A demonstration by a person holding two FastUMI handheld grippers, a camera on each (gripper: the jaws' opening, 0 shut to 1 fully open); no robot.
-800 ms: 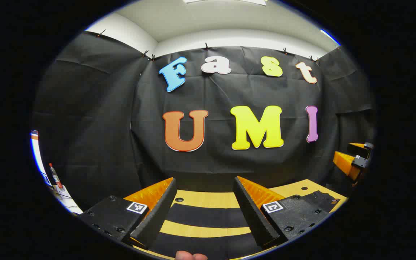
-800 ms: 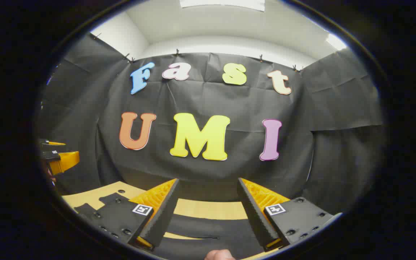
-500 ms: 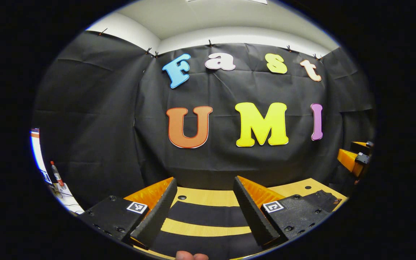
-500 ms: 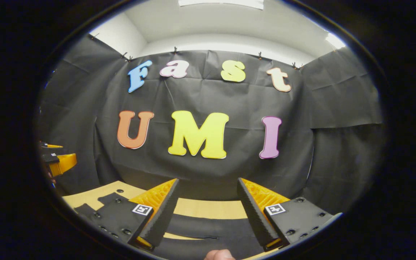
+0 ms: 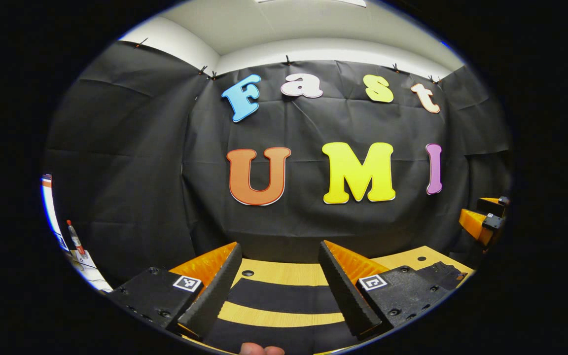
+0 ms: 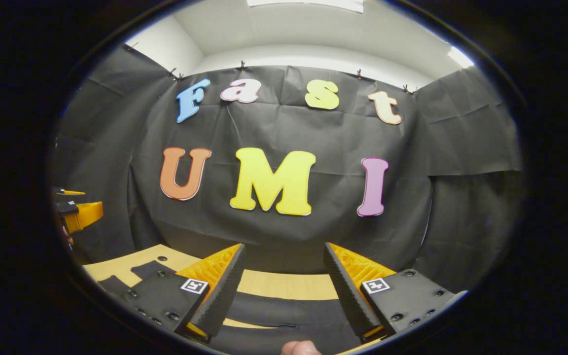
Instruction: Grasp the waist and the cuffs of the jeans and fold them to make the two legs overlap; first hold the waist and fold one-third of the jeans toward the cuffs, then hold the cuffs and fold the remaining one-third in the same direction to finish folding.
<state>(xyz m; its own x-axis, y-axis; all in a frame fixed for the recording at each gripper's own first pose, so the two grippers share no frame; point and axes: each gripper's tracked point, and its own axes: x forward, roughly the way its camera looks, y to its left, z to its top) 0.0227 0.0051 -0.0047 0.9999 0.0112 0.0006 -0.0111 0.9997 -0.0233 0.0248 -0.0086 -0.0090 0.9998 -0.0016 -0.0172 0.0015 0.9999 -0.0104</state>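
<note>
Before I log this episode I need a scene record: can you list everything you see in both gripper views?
jeans: one pair, black, flat on the table, two legs apart.
table: one, light wood, holes in its top.
booth wall: black cloth, behind the table.
bottle: one, red cap, far left on a white surface.
left gripper: open, above the legs.
right gripper: open, above the jeans.
fingertip: one at each view's bottom edge.

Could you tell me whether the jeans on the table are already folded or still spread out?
Spread out: the dark jeans lie flat with wooden table showing between the two legs, so they do not yet overlap.
</note>
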